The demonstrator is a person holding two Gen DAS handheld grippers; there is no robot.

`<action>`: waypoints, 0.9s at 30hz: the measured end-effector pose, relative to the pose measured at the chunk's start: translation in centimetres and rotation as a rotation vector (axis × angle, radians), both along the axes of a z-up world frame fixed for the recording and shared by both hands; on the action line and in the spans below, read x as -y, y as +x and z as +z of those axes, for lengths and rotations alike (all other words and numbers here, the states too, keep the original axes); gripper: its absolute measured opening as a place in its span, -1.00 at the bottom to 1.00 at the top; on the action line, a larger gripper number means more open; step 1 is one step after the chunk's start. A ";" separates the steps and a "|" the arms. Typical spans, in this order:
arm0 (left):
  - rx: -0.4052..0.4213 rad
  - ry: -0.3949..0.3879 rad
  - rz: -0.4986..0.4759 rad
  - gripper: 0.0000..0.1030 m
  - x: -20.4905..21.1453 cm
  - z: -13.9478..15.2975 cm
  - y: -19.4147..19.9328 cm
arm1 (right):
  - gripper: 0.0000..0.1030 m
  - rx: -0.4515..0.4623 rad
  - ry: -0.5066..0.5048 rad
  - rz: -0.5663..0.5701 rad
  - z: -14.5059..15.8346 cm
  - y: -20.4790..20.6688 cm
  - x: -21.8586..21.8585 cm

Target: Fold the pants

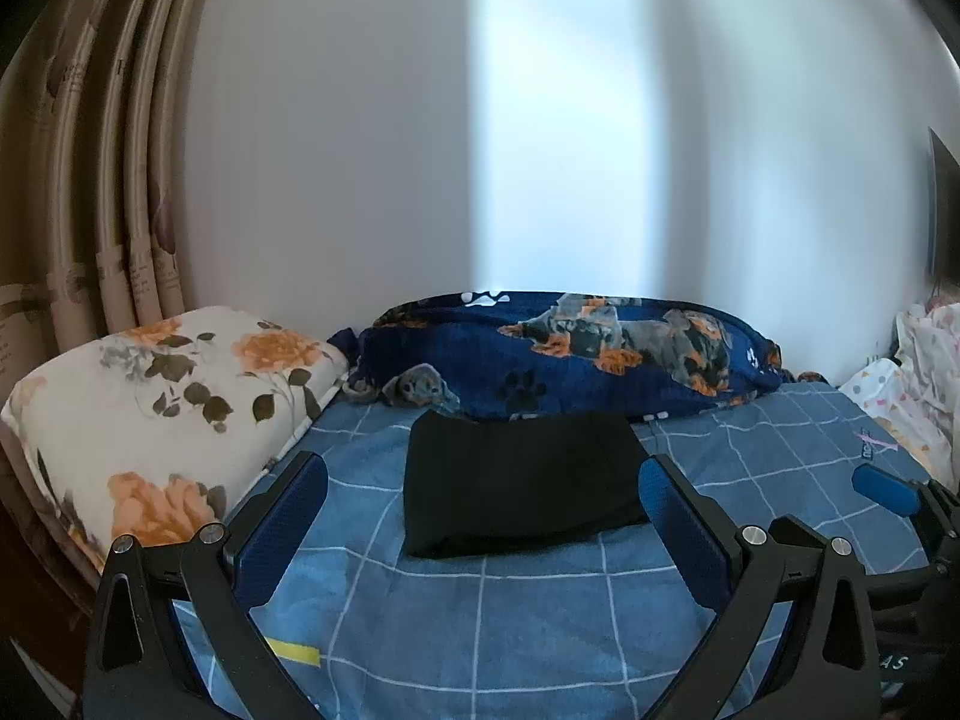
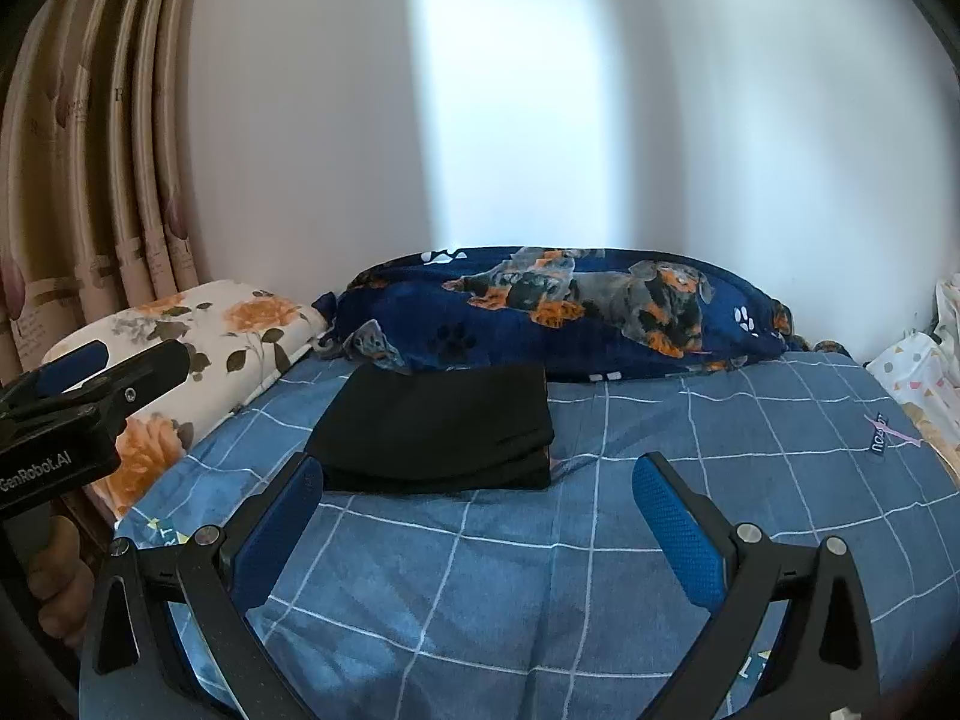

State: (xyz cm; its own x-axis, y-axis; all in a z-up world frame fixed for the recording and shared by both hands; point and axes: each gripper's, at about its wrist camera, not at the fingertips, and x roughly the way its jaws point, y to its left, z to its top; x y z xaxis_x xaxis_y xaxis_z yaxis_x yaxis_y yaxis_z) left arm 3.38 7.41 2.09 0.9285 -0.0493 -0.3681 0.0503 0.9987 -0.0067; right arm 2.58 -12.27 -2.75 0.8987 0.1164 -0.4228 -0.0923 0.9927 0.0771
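The black pants (image 1: 519,483) lie folded into a compact rectangle on the blue checked bedsheet (image 1: 480,618), just in front of the dog-print blanket. My left gripper (image 1: 483,510) is open, its blue pads wide apart on either side of the pants' near edge, held back above the sheet. In the right wrist view the folded pants (image 2: 438,435) sit ahead and to the left. My right gripper (image 2: 480,510) is open with nothing between its fingers. The left gripper (image 2: 90,372) shows at the left edge of that view; the right gripper's fingertip (image 1: 885,489) shows at the right edge of the left view.
A floral pillow (image 1: 162,414) lies at the left by the curtain (image 1: 108,180). A navy dog-print blanket (image 1: 570,354) is bunched along the white wall. Pale patterned bedding (image 1: 918,384) sits at the far right. A hand (image 2: 54,582) holds the left gripper's handle.
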 end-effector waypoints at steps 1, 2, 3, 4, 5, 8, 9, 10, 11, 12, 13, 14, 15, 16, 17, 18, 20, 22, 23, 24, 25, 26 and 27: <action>-0.002 -0.001 -0.001 1.00 0.0 0.0 0.0 | 1.00 -0.003 0.000 0.002 0.0 0.0 0.0; -0.003 -0.003 -0.001 1.00 0.0 -0.1 0.0 | 1.00 -0.004 -0.001 0.003 -0.1 0.1 0.0; -0.003 -0.002 -0.001 1.00 0.0 -0.2 0.0 | 1.00 -0.004 -0.001 0.002 -0.1 0.1 0.0; -0.004 -0.003 -0.001 1.00 0.0 -0.2 0.0 | 1.00 -0.003 0.001 0.004 -0.1 0.2 0.0; -0.004 -0.002 -0.001 1.00 0.0 -0.1 0.1 | 1.00 -0.005 0.002 0.005 -0.1 0.2 0.0; -0.010 -0.006 0.000 1.00 -0.1 -0.4 0.1 | 1.00 -0.005 0.002 0.004 -0.1 0.1 -0.1; -0.012 -0.008 0.000 1.00 -0.1 -0.5 0.1 | 1.00 -0.006 0.002 0.004 -0.1 0.2 -0.1; -0.014 -0.009 0.000 1.00 -0.1 -0.6 0.1 | 1.00 -0.006 0.002 0.003 -0.1 0.1 -0.1; -0.016 -0.009 0.001 1.00 -0.1 -0.7 0.1 | 1.00 -0.005 0.002 0.003 -0.1 0.1 -0.1; -0.016 -0.009 0.000 1.00 -0.1 -0.7 0.1 | 1.00 -0.006 0.002 0.003 -0.1 0.2 -0.1; -0.018 -0.008 0.001 1.00 -0.1 -0.8 0.1 | 1.00 -0.007 0.002 0.004 -0.1 0.2 -0.1; -0.020 -0.008 0.002 1.00 -0.2 -0.8 0.2 | 1.00 -0.008 0.002 0.004 -0.1 0.2 -0.1; -0.022 -0.009 0.002 1.00 -0.2 -0.8 0.3 | 1.00 -0.008 0.002 0.005 -0.3 0.1 -0.3; -0.026 -0.011 0.001 1.00 -0.2 -0.9 0.3 | 1.00 -0.009 0.002 0.006 -0.5 0.1 -0.4; -0.029 -0.013 0.001 1.00 -0.2 -1.0 0.2 | 1.00 -0.011 0.002 0.006 -0.6 0.1 -0.4; -0.031 -0.013 0.000 1.00 -0.2 -1.0 0.4 | 1.00 -0.013 0.001 0.009 -0.7 0.1 -0.5; -0.033 -0.012 0.000 1.00 -0.3 -1.0 0.5 | 1.00 -0.017 0.000 0.011 -1.0 0.1 -0.6; -0.038 -0.012 0.000 1.00 -0.3 -1.2 0.6 | 1.00 -0.019 0.001 0.013 -1.1 0.1 -0.6; -0.042 -0.013 -0.001 1.00 -0.3 -1.2 0.6 | 1.00 -0.020 0.001 0.013 -1.1 0.1 -0.6; -0.045 -0.014 -0.002 1.00 -0.3 -1.3 0.7 | 1.00 -0.021 0.002 0.013 -1.1 0.1 -0.6; -0.044 -0.016 -0.002 1.00 -0.3 -1.4 0.6 | 1.00 -0.023 0.003 0.015 -1.1 0.2 -0.6; -0.044 -0.016 -0.002 1.00 -0.4 -1.4 0.8 | 1.00 -0.025 0.004 0.016 -1.1 0.2 -0.5; -0.043 -0.015 -0.002 1.00 -0.4 -1.4 0.8 | 1.00 -0.027 0.004 0.017 -1.2 0.2 -0.5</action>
State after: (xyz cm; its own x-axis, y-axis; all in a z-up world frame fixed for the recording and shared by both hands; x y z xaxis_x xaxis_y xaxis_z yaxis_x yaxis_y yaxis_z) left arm 4.16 7.82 0.70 0.9119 -0.0564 -0.4065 0.0513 0.9984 -0.0235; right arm 2.76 -11.75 -3.97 0.8850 0.1335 -0.4460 -0.1071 0.9907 0.0839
